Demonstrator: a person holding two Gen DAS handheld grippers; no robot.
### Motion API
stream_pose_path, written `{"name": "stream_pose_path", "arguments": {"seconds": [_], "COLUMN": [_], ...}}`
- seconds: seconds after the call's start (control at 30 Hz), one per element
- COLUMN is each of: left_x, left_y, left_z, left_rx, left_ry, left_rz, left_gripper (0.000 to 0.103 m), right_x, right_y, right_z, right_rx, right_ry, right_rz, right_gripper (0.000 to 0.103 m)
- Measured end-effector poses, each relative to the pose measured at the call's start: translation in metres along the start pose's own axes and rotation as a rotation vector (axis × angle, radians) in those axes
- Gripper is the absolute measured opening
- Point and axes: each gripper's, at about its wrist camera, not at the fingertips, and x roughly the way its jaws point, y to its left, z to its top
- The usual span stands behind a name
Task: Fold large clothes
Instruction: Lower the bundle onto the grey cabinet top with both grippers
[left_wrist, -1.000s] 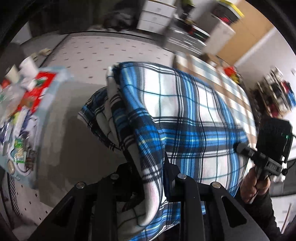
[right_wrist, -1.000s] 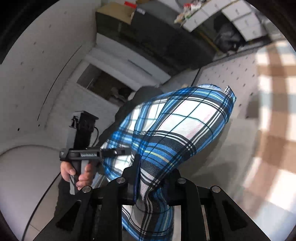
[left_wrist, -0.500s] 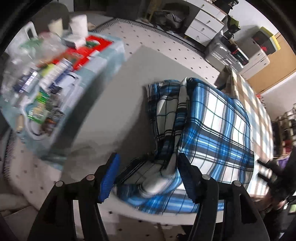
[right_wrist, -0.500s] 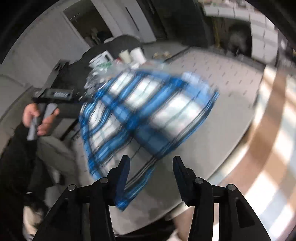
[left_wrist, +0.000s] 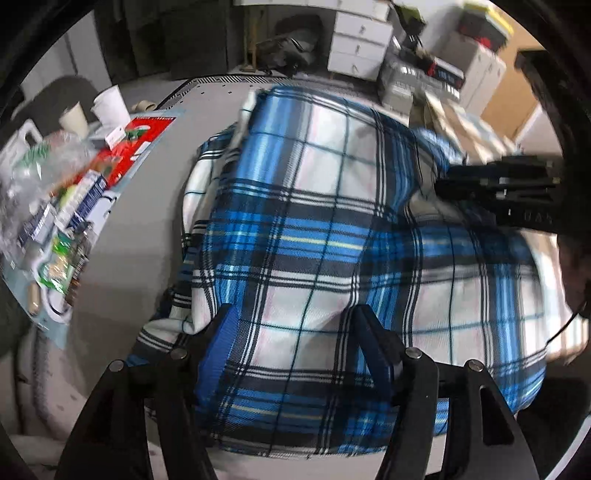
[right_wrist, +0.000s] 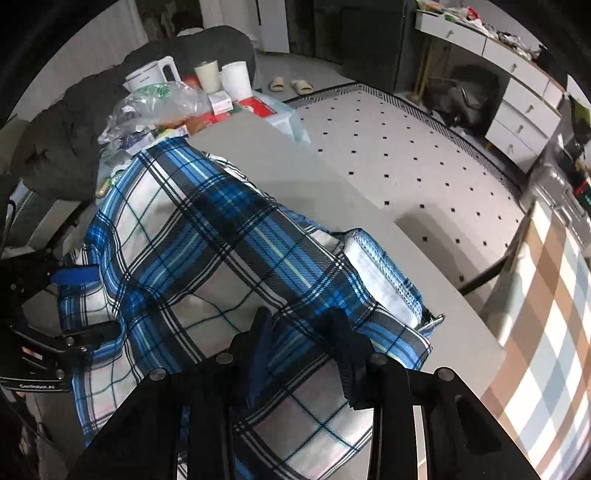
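1. A blue, white and black plaid garment (left_wrist: 332, 229) lies folded in a thick bundle on a grey table (left_wrist: 140, 229), with its nearer edge close to the table's front rim.
2. The left gripper (left_wrist: 295, 325) points steeply down at the near part of the bundle. Its jaws stand apart, blue pads on either side of a hump of cloth without pinching it.
3. The right gripper (right_wrist: 299, 332) also tilts steeply down over the garment (right_wrist: 207, 251), near the corner where a zip end sticks out. Its jaws are closing, with cloth lying under and between the tips; no firm pinch shows.
4. In the right wrist view the left gripper (right_wrist: 79, 299) reaches in from the left edge, its blue pad resting against the fabric.
5. Cups, packets and a kettle (right_wrist: 147, 75) crowd the far end of the table.
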Motion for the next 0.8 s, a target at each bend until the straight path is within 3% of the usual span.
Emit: {"name": "stream_pose_path", "arguments": {"seconds": [0.07, 0.1, 0.17, 0.23, 0.33, 0.43, 0.53, 0.63, 0.8], "left_x": [-0.005, -0.016, -0.03, -0.029, -0.018, -0.016, -0.016, -0.028, -0.035], "left_y": [0.005, 0.01, 0.021, 0.023, 0.028, 0.031, 0.032, 0.025, 0.023], "left_z": [-0.001, -0.004, 0.0, -0.004, 0.002, -0.004, -0.003, -0.003, -0.008], "left_rx": [-0.004, -0.013, -0.045, -0.051, -0.043, -0.047, -0.044, -0.045, -0.047], "left_ry": [-0.005, -0.02, -0.066, -0.058, -0.055, -0.097, -0.125, -0.131, -0.154], "left_rz": [-0.019, -0.028, -0.04, -0.03, 0.008, 0.007, 0.025, 0.045, 0.052], "left_gripper": [0.061, 0.061, 0.061, 0.061, 0.061, 0.06, 0.061, 0.062, 0.065], "right_x": [-0.003, -0.009, -0.032, -0.046, -0.02, 0.025, 0.034, 0.016, -0.051], "right_y": [0.0, -0.001, 0.005, 0.024, 0.059, 0.084, 0.082, 0.072, 0.044], "right_z": [0.01, 0.018, 0.032, 0.043, 0.066, 0.078, 0.082, 0.078, 0.052], "right_rx": [0.008, 0.008, -0.02, -0.069, -0.129, -0.196, -0.173, -0.157, -0.136], "right_ry": [0.042, 0.049, -0.041, -0.111, -0.028, 0.09, 0.111, 0.108, 0.052], "right_rz": [0.008, 0.014, 0.058, 0.096, 0.141, 0.024, 0.007, 0.046, 0.081], "right_gripper": [0.031, 0.025, 0.023, 0.025, 0.019, 0.018, 0.018, 0.015, 0.021]}}
